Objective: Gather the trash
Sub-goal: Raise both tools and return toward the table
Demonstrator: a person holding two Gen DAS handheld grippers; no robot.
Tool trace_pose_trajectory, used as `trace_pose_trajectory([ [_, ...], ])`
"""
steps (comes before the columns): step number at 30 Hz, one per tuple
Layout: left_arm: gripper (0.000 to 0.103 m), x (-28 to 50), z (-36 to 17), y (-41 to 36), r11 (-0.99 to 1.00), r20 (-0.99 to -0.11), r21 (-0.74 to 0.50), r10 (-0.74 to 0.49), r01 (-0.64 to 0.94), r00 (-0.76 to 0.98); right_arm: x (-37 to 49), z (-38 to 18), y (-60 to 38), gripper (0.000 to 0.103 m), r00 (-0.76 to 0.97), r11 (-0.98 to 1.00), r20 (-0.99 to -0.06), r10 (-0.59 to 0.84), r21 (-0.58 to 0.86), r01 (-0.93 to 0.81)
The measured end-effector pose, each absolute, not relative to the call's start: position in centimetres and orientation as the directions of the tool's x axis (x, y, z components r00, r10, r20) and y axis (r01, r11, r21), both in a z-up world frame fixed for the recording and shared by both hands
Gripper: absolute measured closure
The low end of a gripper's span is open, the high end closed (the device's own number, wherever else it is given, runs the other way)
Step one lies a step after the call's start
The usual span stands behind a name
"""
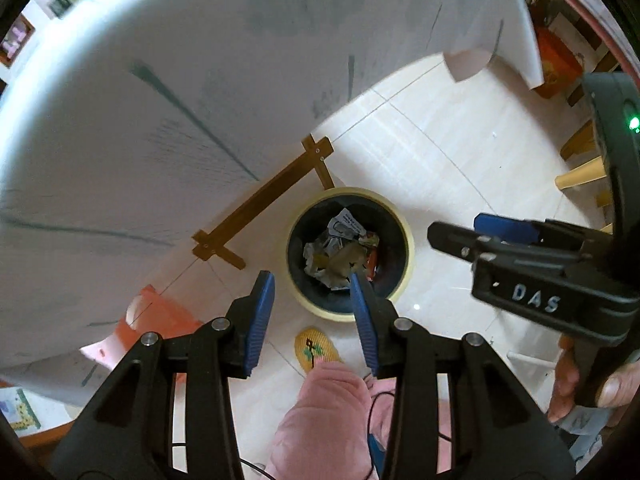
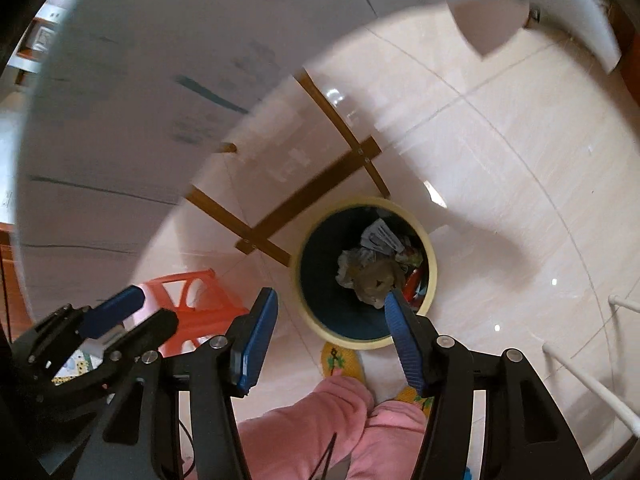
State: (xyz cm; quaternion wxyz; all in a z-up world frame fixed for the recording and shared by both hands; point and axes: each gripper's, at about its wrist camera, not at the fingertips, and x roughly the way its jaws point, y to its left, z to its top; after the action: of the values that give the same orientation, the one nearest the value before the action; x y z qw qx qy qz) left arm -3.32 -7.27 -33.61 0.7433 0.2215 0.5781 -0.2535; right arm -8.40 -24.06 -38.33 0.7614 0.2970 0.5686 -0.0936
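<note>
Trash (image 1: 340, 248): crumpled paper and wrappers; lies inside the bin (image 1: 404, 220) on the floor, beside the bench (image 1: 160, 100)
Left gripper (image 1: 312, 312): jaws partly apart; nothing between them
Right gripper (image 2: 332, 332): jaws apart; empty; above the bin
Step, judged: drop appears done; lift straight clear of the rim
Obstacles: bench edge overhead; wooden frame (image 1: 260, 200); orange stool (image 2: 192, 300); person's pink-clad legs (image 2: 340, 420) below

Setting: home interior. Evidence: glossy cream tiled floor (image 2: 500, 160), orange plastic stool (image 2: 192, 304), small trash bin (image 1: 404, 216), person's embroidered yellow slippers (image 1: 316, 350).
</note>
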Motion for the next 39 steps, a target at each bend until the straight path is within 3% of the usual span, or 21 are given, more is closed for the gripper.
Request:
trace_pose_trajectory([
  [13,0.067,-4.9,-16.0,-4.8,0.802,-0.923,0.021,-0.214,0.597,0.320,-10.2,-18.3,-21.7,0.046,0.483,0.849,-0.864,0.142,0.357,0.389],
  [15,0.065,-5.2,-14.1,-4.6,0.809,-0.913,0.023,-0.223,0.587,0.342,-10.4,-15.7,-21.4,0.045,0.500,0.861,-0.853,0.147,0.359,0.360],
  [17,0.053,-5.3,-11.8,-4.5,0.818,-0.900,0.027,-0.230,0.575,0.370,-10.7,-13.6,-21.0,0.042,0.511,0.871,-0.846,0.150,0.357,0.336],
  [19,0.051,-5.3,-10.2,-4.4,0.827,-0.886,0.034,-0.234,0.560,0.400,-10.9,-11.4,-20.5,0.042,0.529,0.884,-0.836,0.146,0.350,0.310],
  [30,0.051,-5.5,-2.9,-2.3,0.866,-0.820,0.075,-0.229,0.494,0.525,-11.8,-3.7,-18.9,0.041,0.609,0.921,-0.782,0.133,0.324,0.215],
  [39,0.047,-4.2,0.9,0.0,0.918,-0.790,0.038,-0.214,0.394,0.575,-10.2,0.1,-19.1,0.034,0.658,0.941,-0.741,0.138,0.306,0.147],
])
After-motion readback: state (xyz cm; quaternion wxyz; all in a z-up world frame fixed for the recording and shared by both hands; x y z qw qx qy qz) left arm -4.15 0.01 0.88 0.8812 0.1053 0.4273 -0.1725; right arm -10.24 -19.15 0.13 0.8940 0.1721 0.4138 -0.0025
